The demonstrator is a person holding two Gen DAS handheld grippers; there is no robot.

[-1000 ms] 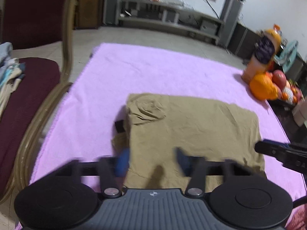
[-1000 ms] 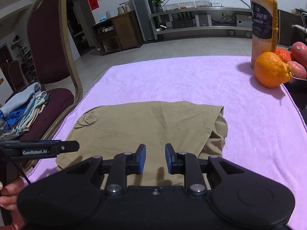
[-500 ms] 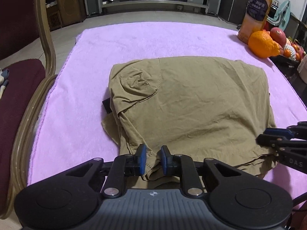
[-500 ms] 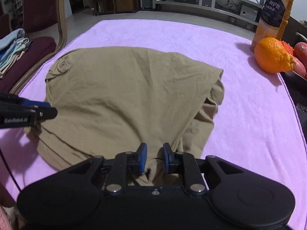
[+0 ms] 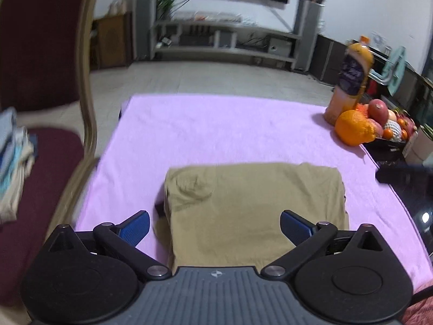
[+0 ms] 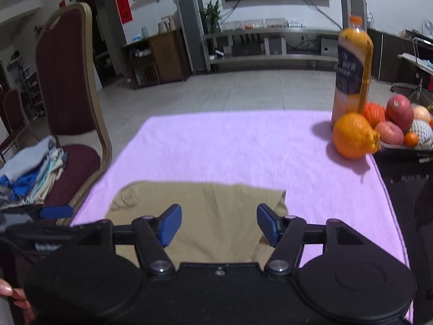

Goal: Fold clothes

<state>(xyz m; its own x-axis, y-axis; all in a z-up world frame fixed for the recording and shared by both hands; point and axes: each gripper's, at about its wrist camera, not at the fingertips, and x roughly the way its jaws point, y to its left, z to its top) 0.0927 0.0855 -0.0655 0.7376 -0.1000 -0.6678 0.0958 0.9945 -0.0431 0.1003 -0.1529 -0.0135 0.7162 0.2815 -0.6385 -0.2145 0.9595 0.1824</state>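
Note:
A tan garment [image 5: 251,205] lies folded into a compact rectangle on the pink cloth [image 5: 222,132] over the table; it also shows in the right wrist view [image 6: 205,216]. My left gripper [image 5: 215,226] is open wide and empty, raised above the garment's near edge. My right gripper [image 6: 219,223] is open and empty above the same garment. The left gripper's blue fingertip [image 6: 55,211] shows at the left of the right wrist view. The right gripper's dark tip [image 5: 403,176] shows at the right of the left wrist view.
A maroon chair [image 6: 67,75] stands left of the table with a stack of folded clothes [image 6: 32,173] on its seat. A juice bottle [image 6: 351,73], an orange [image 6: 353,139] and a tray of fruit [image 6: 406,127] sit at the table's far right.
Both grippers were shut at the garment's near edge half a second ago. Now both are open and lifted back. The garment is folded smaller than before.

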